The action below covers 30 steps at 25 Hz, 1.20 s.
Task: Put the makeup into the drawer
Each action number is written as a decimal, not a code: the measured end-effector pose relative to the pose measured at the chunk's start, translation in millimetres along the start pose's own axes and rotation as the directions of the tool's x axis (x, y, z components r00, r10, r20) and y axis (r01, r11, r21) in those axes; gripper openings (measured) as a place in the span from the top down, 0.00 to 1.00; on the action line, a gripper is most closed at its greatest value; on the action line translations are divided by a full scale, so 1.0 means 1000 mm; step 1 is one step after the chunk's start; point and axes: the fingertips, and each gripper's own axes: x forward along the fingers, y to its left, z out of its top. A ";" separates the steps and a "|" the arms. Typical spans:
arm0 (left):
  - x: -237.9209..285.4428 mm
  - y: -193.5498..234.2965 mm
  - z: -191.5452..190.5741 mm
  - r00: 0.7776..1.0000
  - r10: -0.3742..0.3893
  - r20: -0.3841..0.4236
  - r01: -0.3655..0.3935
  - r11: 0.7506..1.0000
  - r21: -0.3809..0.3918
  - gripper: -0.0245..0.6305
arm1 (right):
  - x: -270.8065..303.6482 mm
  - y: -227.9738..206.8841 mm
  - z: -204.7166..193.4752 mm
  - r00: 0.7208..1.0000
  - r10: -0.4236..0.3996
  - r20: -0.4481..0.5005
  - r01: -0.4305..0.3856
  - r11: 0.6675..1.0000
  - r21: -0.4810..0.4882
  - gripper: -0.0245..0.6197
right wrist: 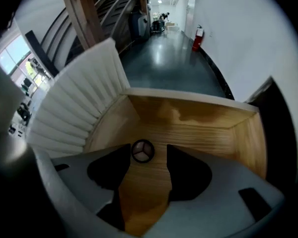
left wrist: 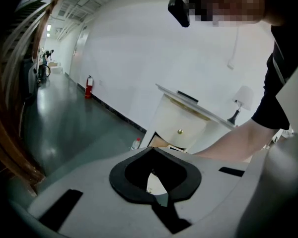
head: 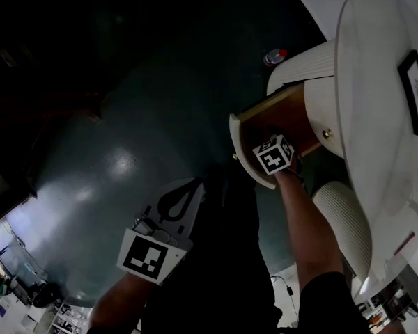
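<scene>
Head view: the right gripper (head: 273,155) reaches into the open drawer (head: 272,117) of a white cabinet (head: 376,82) at centre right. The left gripper (head: 177,204) hangs low at lower centre, well apart from it. The only print on show is the square markers on the two cubes, and the framed picture (head: 414,89) on the cabinet top at the right edge is too small to read.

Left gripper view: its jaws are together, with nothing between them. There is no legible writing. The bottle (left wrist: 135,144) on the floor shows no readable label.

Right gripper view: the jaws stand apart over the drawer's wooden bottom. The makeup (right wrist: 142,151), a small round black-rimmed pan split in three, lies flat on the wood at centre frame, just beyond the jaw tips and free of both. It carries no brand that I can read. Placing looks done, so the withdrawal is what needs care. I would keep the jaws wide and lift straight back, clear of the pan and the drawer's side walls, then shut the drawer gently.
</scene>
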 end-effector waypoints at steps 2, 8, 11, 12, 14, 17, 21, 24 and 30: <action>-0.008 -0.005 0.016 1.000 -0.003 0.031 0.002 1.000 0.005 0.95 | -0.027 -0.003 0.006 0.999 -0.033 0.044 0.030 0.997 0.073 0.62; -0.049 -0.026 0.057 0.997 -0.029 0.065 0.026 0.999 0.041 0.95 | -0.127 0.023 0.029 0.974 -0.128 0.189 0.086 0.973 0.216 0.65; -0.070 -0.049 0.075 0.995 -0.072 0.065 0.066 0.993 0.093 0.95 | -0.185 0.049 0.036 0.968 -0.121 0.219 0.069 0.971 0.230 0.69; -0.077 -0.057 0.082 0.994 -0.087 0.068 0.079 0.991 0.111 0.95 | -0.203 0.055 0.040 0.966 -0.119 0.231 0.067 0.973 0.221 0.70; -0.089 -0.074 0.096 0.990 -0.117 0.081 0.105 0.985 0.136 0.95 | -0.241 0.063 0.047 0.958 -0.121 0.258 0.069 0.977 0.202 0.70; -0.106 -0.099 0.111 0.983 -0.164 0.088 0.149 0.977 0.154 0.95 | -0.299 0.067 0.051 0.940 -0.144 0.309 0.079 0.973 0.215 0.72; -0.119 -0.119 0.131 0.973 -0.214 0.088 0.196 0.964 0.182 0.95 | -0.363 0.063 0.055 0.909 -0.175 0.379 0.078 0.963 0.258 0.77; -0.126 -0.137 0.145 0.965 -0.245 0.098 0.222 0.955 0.196 0.95 | -0.400 0.063 0.048 0.890 -0.192 0.413 0.094 0.965 0.246 0.79; -0.140 -0.176 0.162 0.960 -0.266 0.091 0.241 0.945 0.223 0.95 | -0.475 0.071 0.029 0.844 -0.213 0.493 0.068 0.953 0.295 0.86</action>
